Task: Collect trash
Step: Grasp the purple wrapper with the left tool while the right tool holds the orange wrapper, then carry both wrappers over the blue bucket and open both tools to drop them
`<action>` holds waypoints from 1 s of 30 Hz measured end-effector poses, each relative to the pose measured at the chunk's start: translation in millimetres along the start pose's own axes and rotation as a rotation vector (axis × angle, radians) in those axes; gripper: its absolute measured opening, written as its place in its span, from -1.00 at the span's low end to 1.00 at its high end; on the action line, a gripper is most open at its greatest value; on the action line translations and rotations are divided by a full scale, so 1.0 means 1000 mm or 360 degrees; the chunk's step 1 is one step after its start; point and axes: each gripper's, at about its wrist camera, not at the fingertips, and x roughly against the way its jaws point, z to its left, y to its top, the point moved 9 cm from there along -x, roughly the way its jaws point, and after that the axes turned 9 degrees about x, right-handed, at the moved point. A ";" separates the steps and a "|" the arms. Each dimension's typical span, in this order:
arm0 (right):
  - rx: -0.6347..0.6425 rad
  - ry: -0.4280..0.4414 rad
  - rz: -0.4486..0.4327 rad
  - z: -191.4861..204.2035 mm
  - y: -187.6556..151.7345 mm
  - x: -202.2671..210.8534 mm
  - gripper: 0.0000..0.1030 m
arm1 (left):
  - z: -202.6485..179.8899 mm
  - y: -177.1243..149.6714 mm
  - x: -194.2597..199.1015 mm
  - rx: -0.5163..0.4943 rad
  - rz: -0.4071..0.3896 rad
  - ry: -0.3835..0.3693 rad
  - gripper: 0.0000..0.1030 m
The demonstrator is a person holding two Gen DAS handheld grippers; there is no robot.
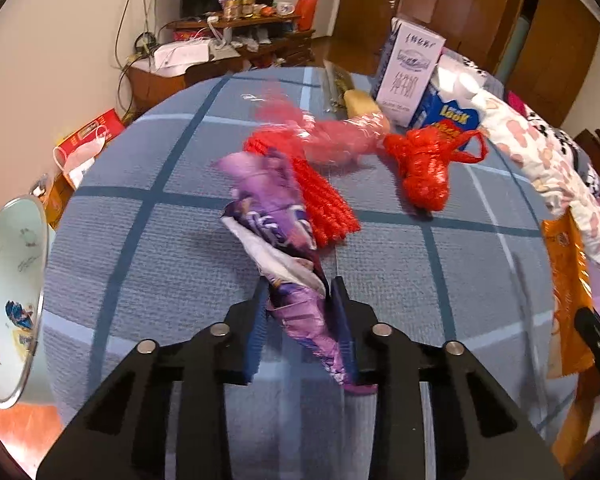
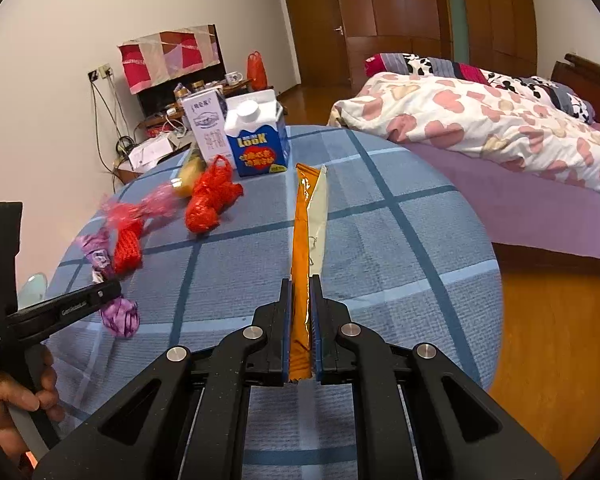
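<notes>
Left tongs [image 1: 300,292] were clamped on a purple wrapper [image 1: 268,216], lifted above the blue checked worktop [image 1: 479,280]. Red net bundles [image 2: 210,200] lay between and beyond both tongs. Right tongs [image 2: 300,280] were clamped on an orange wrapper [image 2: 301,240].

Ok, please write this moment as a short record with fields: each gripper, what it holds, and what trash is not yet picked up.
left gripper: shut on purple wrapper
right gripper: shut on orange wrapper
surface: blue checked table
trash not yet picked up: red net bag, red rope, pink film
cartons at far edge: blue carton, white box
</notes>
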 end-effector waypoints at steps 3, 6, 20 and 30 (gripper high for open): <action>0.0008 0.0020 -0.0021 0.010 0.001 0.005 -0.82 | 0.008 -0.003 0.015 -0.0030 -0.0023 -0.0006 -0.46; 0.0024 0.0053 -0.0029 0.026 0.000 0.009 -0.82 | 0.019 -0.006 0.026 -0.0050 -0.0030 -0.0002 -0.47; 0.0158 0.0191 -0.0042 0.101 0.000 0.022 -0.82 | 0.069 -0.008 0.077 -0.0118 -0.0146 0.0087 -0.47; 0.0240 0.0256 -0.0042 0.142 0.000 0.025 -0.82 | 0.090 -0.005 0.095 -0.0129 -0.0213 0.0110 -0.47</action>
